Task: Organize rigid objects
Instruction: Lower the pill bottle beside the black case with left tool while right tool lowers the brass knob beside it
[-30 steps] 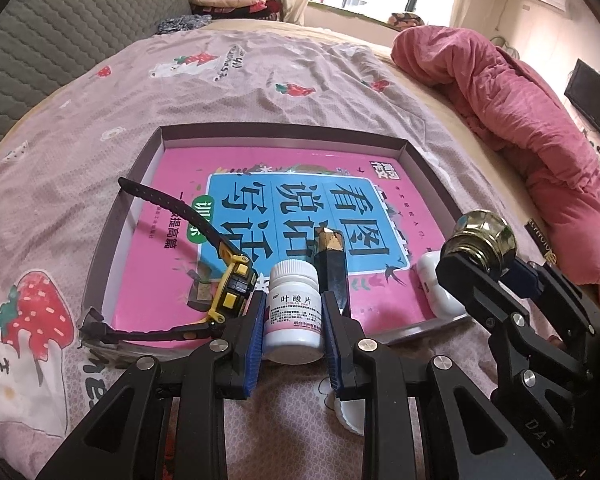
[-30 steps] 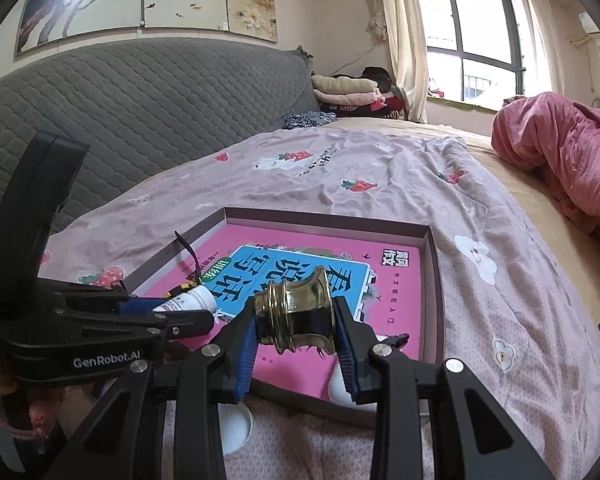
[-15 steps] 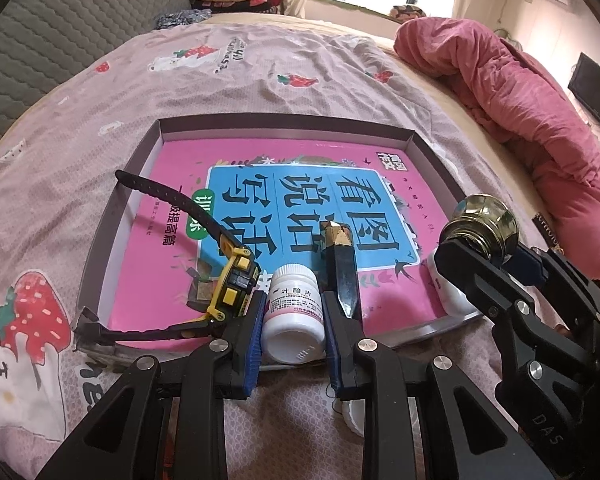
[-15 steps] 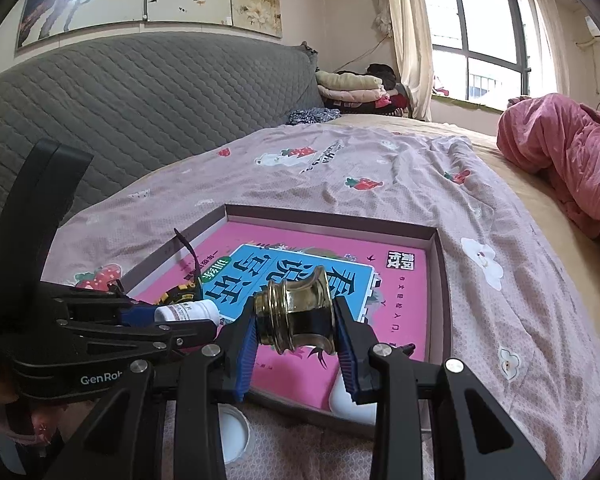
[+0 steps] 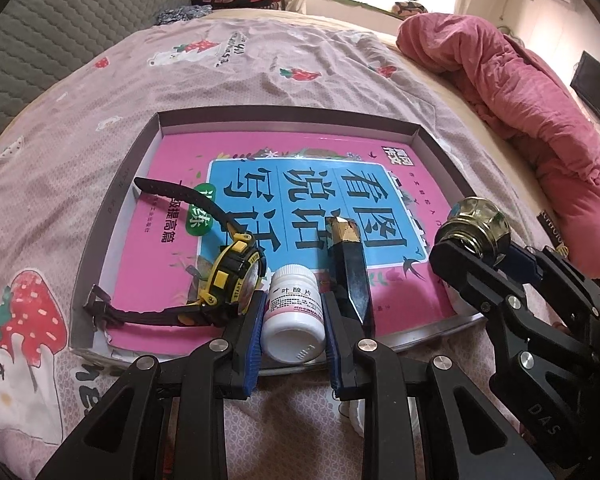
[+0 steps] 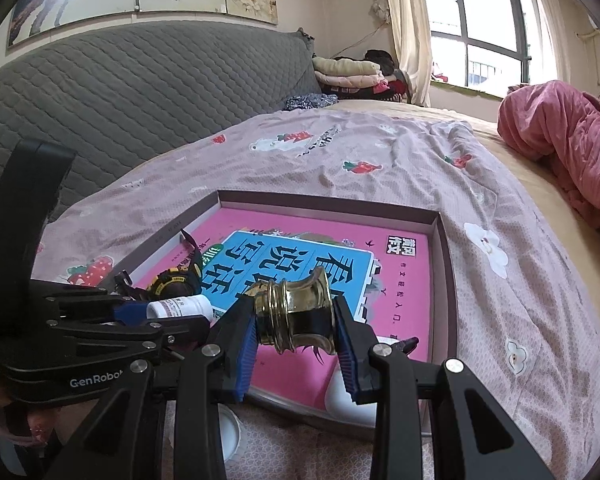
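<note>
Over the shallow grey cardboard tray point(image 5: 112, 216), your left claw point(image 5: 293, 320) clamps a white plastic pill bottle point(image 5: 294, 312). Your right claw point(image 6: 296, 334), at its 3 o'clock, grips a brass doorknob point(image 6: 296, 316).

Watch point(image 5: 236, 276) left of bottle point(image 5: 294, 312), in tray point(image 5: 112, 204)

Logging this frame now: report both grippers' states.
Left gripper: closed on the white pill bottle.
Right gripper: closed on the brass door knob.
</note>
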Action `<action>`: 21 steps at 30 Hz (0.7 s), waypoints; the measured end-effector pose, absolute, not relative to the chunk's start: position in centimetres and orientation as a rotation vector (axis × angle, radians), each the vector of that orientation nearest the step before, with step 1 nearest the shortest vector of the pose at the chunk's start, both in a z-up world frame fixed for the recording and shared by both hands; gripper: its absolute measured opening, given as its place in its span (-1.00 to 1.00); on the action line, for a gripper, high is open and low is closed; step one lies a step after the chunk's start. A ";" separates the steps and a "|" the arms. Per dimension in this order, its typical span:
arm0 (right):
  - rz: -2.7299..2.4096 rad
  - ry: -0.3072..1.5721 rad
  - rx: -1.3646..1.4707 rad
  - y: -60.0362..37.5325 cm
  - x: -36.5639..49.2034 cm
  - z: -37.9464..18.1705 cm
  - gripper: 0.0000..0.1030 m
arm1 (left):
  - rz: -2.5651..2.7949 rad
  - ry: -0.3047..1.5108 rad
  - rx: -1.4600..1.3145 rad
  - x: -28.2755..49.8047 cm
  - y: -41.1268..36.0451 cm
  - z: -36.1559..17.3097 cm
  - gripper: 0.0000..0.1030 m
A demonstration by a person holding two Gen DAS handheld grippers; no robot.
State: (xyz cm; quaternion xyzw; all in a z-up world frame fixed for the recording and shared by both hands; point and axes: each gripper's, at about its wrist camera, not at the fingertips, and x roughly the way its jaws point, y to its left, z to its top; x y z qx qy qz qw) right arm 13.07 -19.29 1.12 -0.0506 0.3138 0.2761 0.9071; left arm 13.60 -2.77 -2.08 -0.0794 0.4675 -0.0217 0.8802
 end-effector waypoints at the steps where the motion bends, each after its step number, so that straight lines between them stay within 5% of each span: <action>1: 0.571 0.649 -0.107 -19.2 13.1 1.1 -0.31 | -0.041 0.973 -0.163 13.7 -2.7 -2.1 -0.47; 21: 0.603 0.755 -0.208 -17.1 13.5 -1.0 -0.31 | -0.039 0.979 -0.169 13.9 -2.5 -2.4 -0.48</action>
